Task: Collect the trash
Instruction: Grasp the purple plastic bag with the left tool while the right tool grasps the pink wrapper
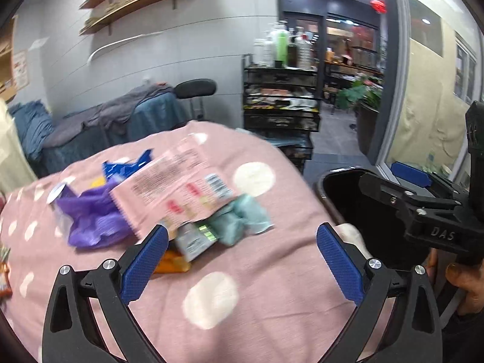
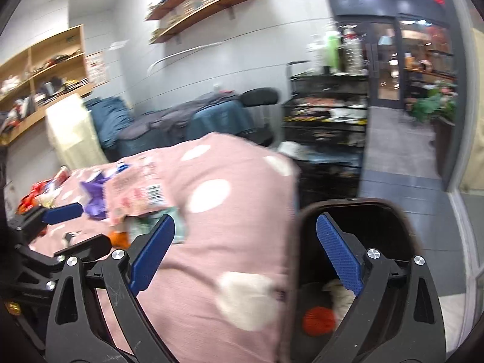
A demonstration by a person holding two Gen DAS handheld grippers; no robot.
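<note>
Both views are smeared by motion blur, so print on the wrappers cannot be read and several pieces in the pile stay unidentified. In the left wrist view the pile sits at about ten o'clock from the left gripper (image 1: 242, 242): a pink wrapper (image 1: 172, 187) lies on top, hiding most of what is under it, with a purple wrapper (image 1: 90, 220) at its nine o'clock, a blue wrapper (image 1: 127, 168) peeking out at its eleven o'clock, a pale green packet (image 1: 245, 214) at its four o'clock and an orange packet (image 1: 172, 264) half covered by the left pad. All rest on a pink polka-dot cloth (image 1: 257, 278). The cloth's far edge drops out of sight, and a red-and-white wrapper at the nine o'clock frame edge is cut off.

The black trash bin (image 1: 338, 187) stands at three o'clock of the cloth, just beside its edge; its far side is hidden by the right gripper (image 1: 402, 190), which reaches over the bin's mouth. A hand (image 1: 466, 281) grips that tool's handle, mostly cut off.

In the right wrist view the bin (image 2: 305, 227) shows at five o'clock, its inside dark; a red crumpled item (image 2: 317, 322) and something pale lie inside, partly behind the pad.

The left gripper's jaws stand wide apart, holding nothing, hovering low over the cloth. The right gripper (image 2: 245, 245) also stands wide, empty, one finger over the cloth and the other over the bin.
</note>
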